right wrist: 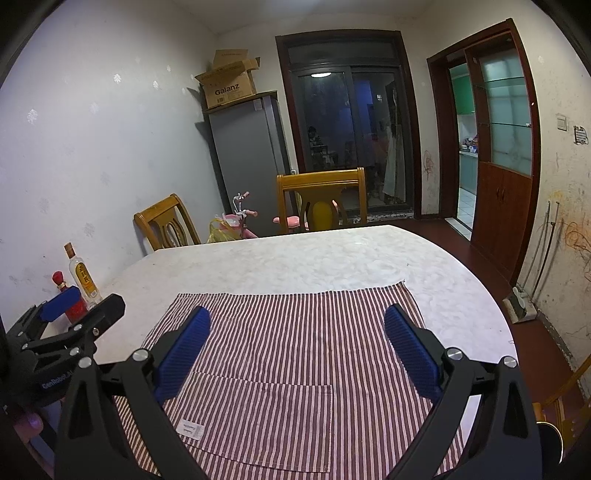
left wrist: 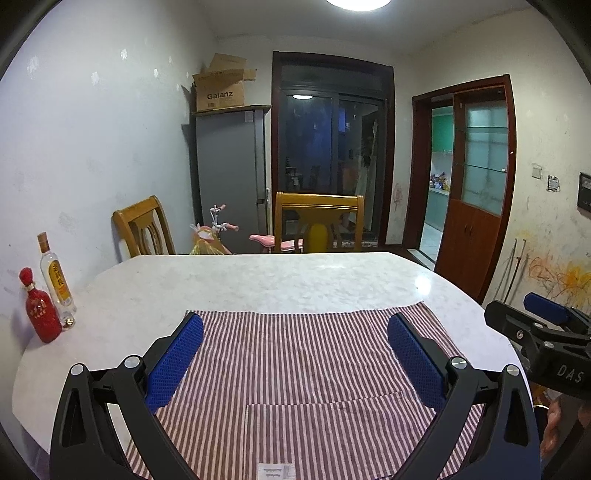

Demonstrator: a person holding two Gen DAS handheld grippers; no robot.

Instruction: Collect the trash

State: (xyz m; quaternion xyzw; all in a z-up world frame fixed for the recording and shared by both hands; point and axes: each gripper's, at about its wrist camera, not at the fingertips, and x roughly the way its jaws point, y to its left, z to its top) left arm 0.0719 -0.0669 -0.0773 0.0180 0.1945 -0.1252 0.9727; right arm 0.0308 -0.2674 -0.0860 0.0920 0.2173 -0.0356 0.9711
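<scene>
Trash unseen, striped cloth (left wrist: 295, 369) beneath both spread-fingered grippers, ceiling lamp (left wrist: 358, 3) left view only

A striped cloth (left wrist: 295, 373) lies flat along the near edge of the marble counter (left wrist: 280, 280), a white label (right wrist: 190, 430) sewn on its pocket. At the counter's left edge a red bottle (left wrist: 41, 314) and a clear bottle (left wrist: 56, 280) stand upright, just beside each other. Two wooden chairs (left wrist: 319, 221) stand at the far edge. Behind them are a pink tricycle (left wrist: 240, 236), a grey fridge (left wrist: 231, 173) with a Galanz box (left wrist: 221, 90) on top, and a dark glass door (left wrist: 330, 147).
</scene>
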